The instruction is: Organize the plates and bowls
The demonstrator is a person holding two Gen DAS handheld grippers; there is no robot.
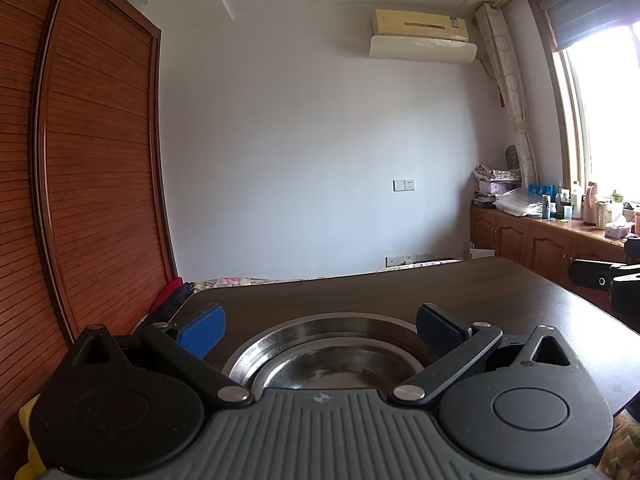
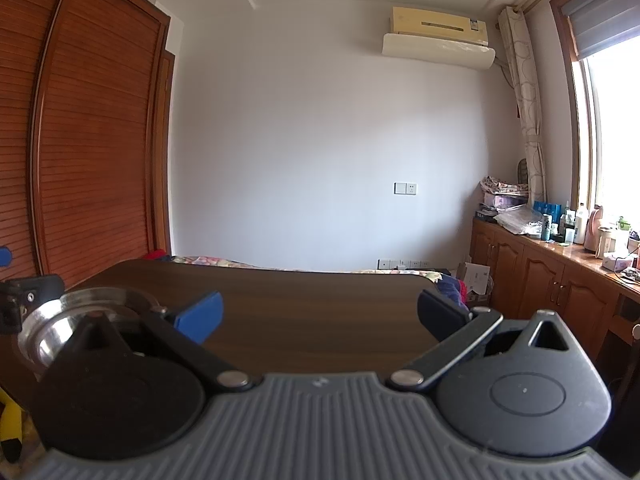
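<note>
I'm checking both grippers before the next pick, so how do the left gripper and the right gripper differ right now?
The left gripper hangs over the steel dishes, which look like one nested in another; the right gripper has only bare tabletop between its pads. From the right gripper's camera the dishes sit off to its left. Both are open, holding nothing, with blue pads.

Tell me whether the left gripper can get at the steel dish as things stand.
Probably yes. The left gripper is open, its fingers either side of the steel dish on the dark table, and nothing lies between them.
</note>
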